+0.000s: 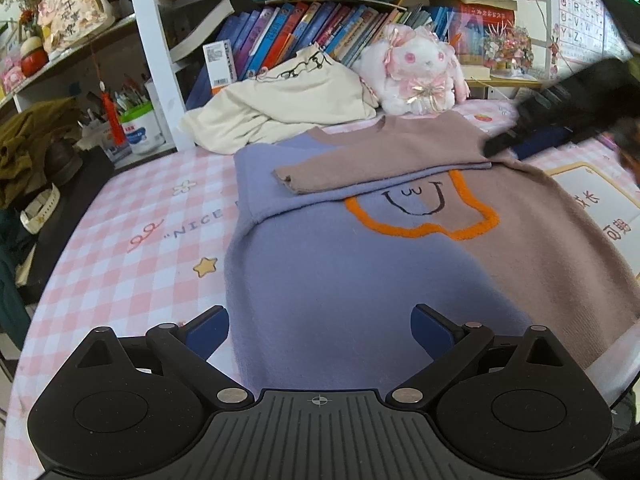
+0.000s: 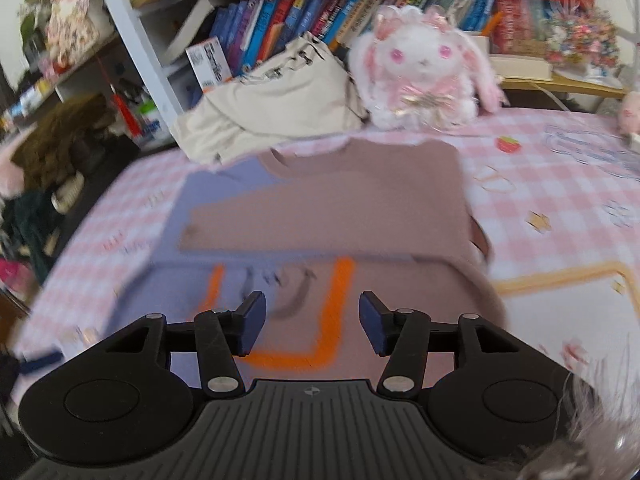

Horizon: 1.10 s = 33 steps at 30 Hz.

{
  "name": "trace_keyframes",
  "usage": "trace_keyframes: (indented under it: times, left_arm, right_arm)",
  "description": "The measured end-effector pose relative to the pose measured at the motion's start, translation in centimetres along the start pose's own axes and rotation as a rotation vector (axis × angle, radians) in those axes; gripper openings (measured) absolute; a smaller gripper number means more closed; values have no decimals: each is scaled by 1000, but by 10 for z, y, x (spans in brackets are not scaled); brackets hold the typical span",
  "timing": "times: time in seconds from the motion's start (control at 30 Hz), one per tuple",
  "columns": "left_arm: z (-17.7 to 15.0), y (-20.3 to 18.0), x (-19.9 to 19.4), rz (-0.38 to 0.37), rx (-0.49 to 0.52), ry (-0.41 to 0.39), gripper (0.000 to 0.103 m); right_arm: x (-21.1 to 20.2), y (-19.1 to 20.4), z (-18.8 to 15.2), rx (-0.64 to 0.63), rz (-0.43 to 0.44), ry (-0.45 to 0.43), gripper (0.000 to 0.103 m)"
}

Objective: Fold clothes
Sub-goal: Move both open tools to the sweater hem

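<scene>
My left gripper (image 1: 320,330) hangs wide open and empty over the near hem of the fuzzy lilac-and-mauve sweater (image 1: 360,272). My right gripper (image 2: 312,322) gapes empty above its orange outline, with its mauve sleeve (image 2: 320,220) folded across the far chest.

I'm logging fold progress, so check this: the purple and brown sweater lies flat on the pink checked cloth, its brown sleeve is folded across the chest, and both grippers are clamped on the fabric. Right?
Not quite. The left gripper and right gripper are both open, holding nothing, as each wrist view shows. The purple and brown knitted sweater does lie on the pink checked cloth, its brown sleeve folded across the chest.
</scene>
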<state>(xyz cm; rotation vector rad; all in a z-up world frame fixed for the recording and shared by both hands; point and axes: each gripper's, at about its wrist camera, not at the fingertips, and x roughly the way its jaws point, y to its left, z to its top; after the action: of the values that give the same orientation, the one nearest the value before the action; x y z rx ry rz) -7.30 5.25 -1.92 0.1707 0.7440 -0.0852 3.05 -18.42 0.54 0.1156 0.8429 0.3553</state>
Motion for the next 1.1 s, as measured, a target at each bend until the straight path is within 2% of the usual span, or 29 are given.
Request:
trace_keyframes:
  times: [0.2,0.33,0.67,1.1]
  left_arm:
    - [-7,3,1,-13,-26,26,99]
    - [-11,7,0,-27,-45,55,99]
    - [-27,24,-6,-43,-98,146,99]
    - [-41,60,-11,-141,-358,204,97]
  right_arm:
    - [-26,-18,-51,-22,-99,42,53]
    - [-40,-30,-76,-10,-131,83,54]
    - [-68,-56,-111,70,-170,141,55]
    - [-86,-74,-125,172,-140,171,53]
